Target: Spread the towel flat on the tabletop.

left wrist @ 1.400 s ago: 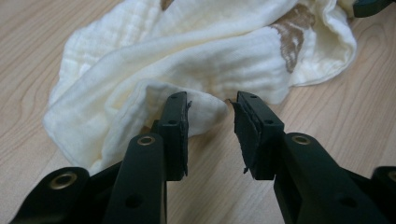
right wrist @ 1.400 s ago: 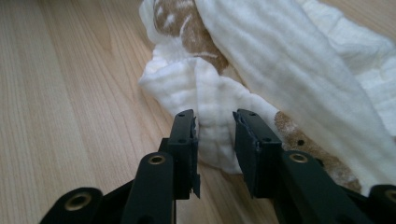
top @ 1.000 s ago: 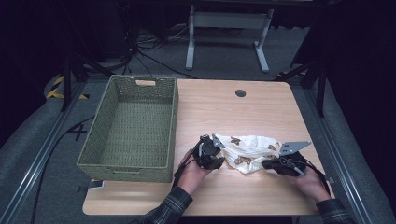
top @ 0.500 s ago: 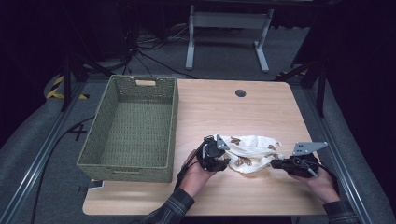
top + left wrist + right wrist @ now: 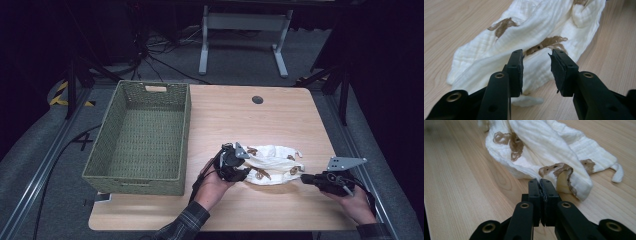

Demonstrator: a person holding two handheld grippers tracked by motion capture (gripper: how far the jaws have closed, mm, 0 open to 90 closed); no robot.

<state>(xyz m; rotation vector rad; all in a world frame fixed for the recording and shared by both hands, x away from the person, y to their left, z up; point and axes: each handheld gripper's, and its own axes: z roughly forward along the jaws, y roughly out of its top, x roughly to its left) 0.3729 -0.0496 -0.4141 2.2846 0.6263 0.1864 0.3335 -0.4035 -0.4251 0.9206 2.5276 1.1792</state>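
Cloth (image 5: 272, 164) bunched on table (image 5: 235, 115) right of basket (image 5: 140, 140): soft, light, limp, so pinch a fold or edge. Left gripper (image 5: 536, 71) jaws partly open over it, empty. Right gripper (image 5: 540, 187) closed, empty, just short of cloth.

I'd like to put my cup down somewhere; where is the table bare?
Bare wood lies behind the cloth, around the round grommet, and along the near edge between the forearms. The basket fills the left side; the cloth and both grippers crowd the near right.
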